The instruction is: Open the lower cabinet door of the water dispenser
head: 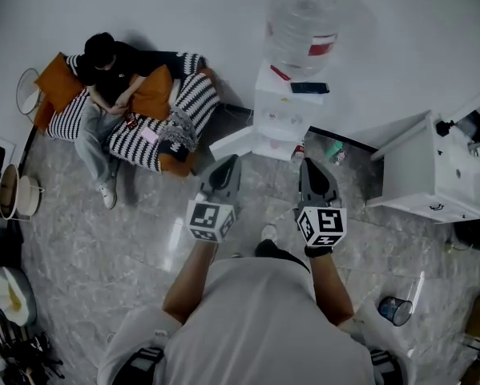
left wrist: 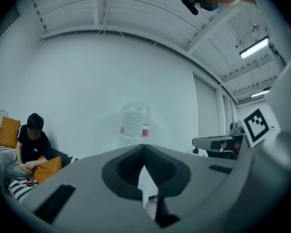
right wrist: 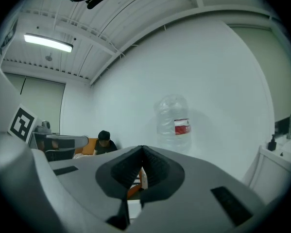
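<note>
While your left gripper [head: 233, 161] and right gripper [head: 308, 164] keep their fingers closed on nothing, well short of the water dispenser [head: 284, 111], its lower door [head: 231, 143] seems to be swung out leftward already. If so, the opening looks done; otherwise reach low for the door's edge.

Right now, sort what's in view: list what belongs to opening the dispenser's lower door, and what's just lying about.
Job: white water dispenser with clear plastic bottle on top; left tool and right tool, both shut and empty.
Lying about: black-and-white striped sofa, orange cushion, white side cabinet, small blue-rimmed bin.
</note>
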{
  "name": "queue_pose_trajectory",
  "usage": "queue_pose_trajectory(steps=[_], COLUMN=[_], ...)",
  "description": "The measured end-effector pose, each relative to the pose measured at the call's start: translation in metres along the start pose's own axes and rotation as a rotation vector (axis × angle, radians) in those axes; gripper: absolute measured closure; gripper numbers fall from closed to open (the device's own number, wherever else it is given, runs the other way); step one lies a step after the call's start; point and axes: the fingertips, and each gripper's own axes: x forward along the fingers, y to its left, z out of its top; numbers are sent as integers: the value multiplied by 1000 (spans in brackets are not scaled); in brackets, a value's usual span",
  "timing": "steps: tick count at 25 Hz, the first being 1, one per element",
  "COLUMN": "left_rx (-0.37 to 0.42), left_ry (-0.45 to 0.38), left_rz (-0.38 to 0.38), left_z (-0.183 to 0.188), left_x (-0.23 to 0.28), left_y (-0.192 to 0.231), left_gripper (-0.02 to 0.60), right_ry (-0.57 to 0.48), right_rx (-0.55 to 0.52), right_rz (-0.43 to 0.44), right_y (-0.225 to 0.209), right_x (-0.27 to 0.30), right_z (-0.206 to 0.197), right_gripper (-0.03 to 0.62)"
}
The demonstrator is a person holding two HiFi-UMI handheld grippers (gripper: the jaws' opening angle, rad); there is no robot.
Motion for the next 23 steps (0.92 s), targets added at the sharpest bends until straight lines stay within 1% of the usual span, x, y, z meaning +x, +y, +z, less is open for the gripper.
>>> queue_pose_trajectory(steps=[5, 10, 14, 23], left_rx=[-11, -47, -52, -51], left_ry=[-9, -11, -6, -1], left_rz=[-29, -17, -13, -14], left_z=[3, -3, -6, -12], left_x=[12, 19, 22, 38], left_y=[-8, -3, -1, -1], left_gripper=[568, 568, 568, 568], right_ry=[-2, 4, 9, 18], right_rx=[-4, -20, -11, -11], right_rz=[8, 7, -1, 55], right_y=[-1, -5, -11, -5], right_x=[1, 6, 9, 25], right_z=[2, -1, -3, -11], right_gripper=[583, 583, 583, 583])
